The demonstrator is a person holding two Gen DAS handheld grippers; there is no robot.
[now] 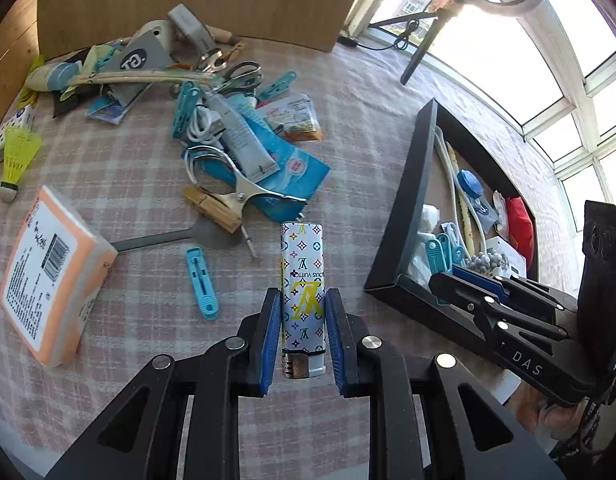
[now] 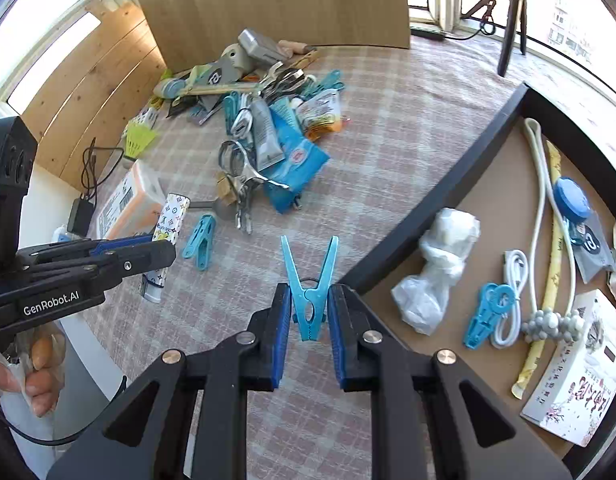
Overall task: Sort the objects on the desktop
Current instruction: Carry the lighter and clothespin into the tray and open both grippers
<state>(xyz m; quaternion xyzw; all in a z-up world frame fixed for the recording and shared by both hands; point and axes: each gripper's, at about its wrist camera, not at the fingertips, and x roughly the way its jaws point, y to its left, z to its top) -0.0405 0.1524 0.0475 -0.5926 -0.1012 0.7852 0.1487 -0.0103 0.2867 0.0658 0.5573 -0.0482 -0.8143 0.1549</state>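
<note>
Blue clothespin (image 2: 310, 300) clamped between right fingers (image 2: 282, 332).

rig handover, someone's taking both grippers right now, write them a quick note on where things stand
Left gripper: shut on the lighter, lifted off the table.
Right gripper: shut on a blue clothespin, near the tray's edge.
Done: tray already holds a cable, clothespin, bag, box and more.
Left: drop both held items in the tray, then clear the pile, loose clothespin and tissue pack.
</note>
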